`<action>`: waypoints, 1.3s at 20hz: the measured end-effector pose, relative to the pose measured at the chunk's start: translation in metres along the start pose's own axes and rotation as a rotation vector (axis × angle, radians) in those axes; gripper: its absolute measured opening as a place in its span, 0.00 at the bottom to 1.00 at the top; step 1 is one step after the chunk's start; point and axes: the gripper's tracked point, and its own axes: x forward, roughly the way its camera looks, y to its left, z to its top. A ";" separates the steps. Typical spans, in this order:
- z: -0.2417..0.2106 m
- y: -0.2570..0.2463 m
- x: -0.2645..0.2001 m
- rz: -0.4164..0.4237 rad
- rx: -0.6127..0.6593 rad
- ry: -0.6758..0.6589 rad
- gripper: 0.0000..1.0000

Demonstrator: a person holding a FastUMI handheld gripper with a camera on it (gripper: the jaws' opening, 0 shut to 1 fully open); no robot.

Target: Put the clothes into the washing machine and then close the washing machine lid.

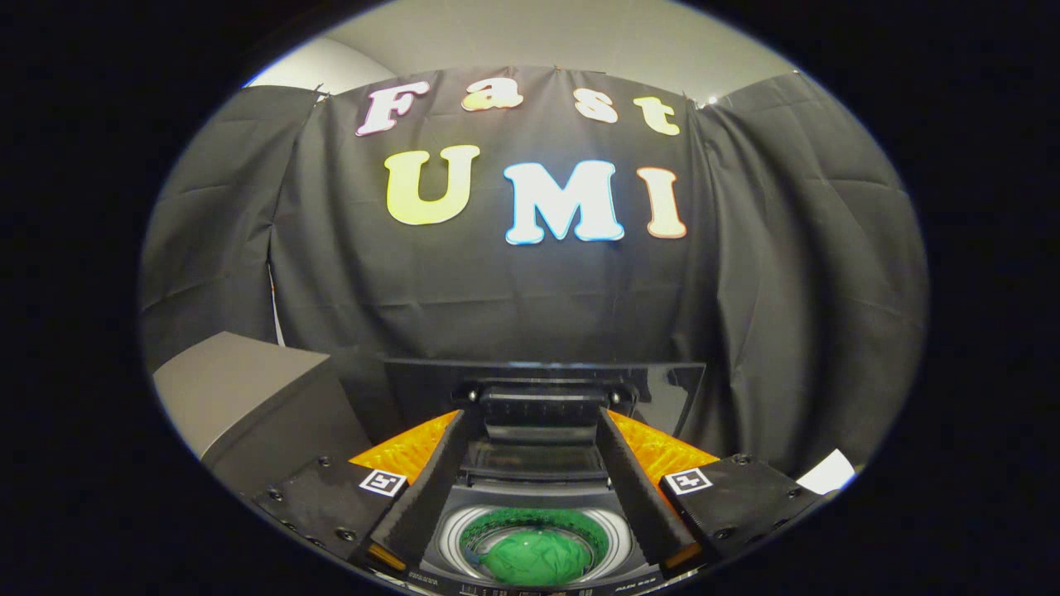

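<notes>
Black cloth wall behind washing machine (538,505); grey box (248,397) to its left. Lid (546,385) stands raised at the back. Green clothes (534,556) lie inside the drum. Gripper (537,497) above the machine, jaws spread wide, holding nothing.

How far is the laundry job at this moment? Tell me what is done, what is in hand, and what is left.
Done: the green cloth lies inside the drum of the washer. In hand: nothing; the claw is open, its fingers spread above the drum with nothing between them. Left: the lid stands upright beyond the fingers, so it is not yet closed.
</notes>
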 end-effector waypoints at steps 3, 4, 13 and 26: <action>0.019 0.002 0.015 0.011 -0.018 -0.034 0.97; 0.025 0.003 0.019 0.013 -0.020 -0.043 0.97; 0.039 -0.003 0.088 -0.003 -0.006 -0.042 0.98; 0.009 -0.008 0.148 -0.010 0.027 0.046 0.98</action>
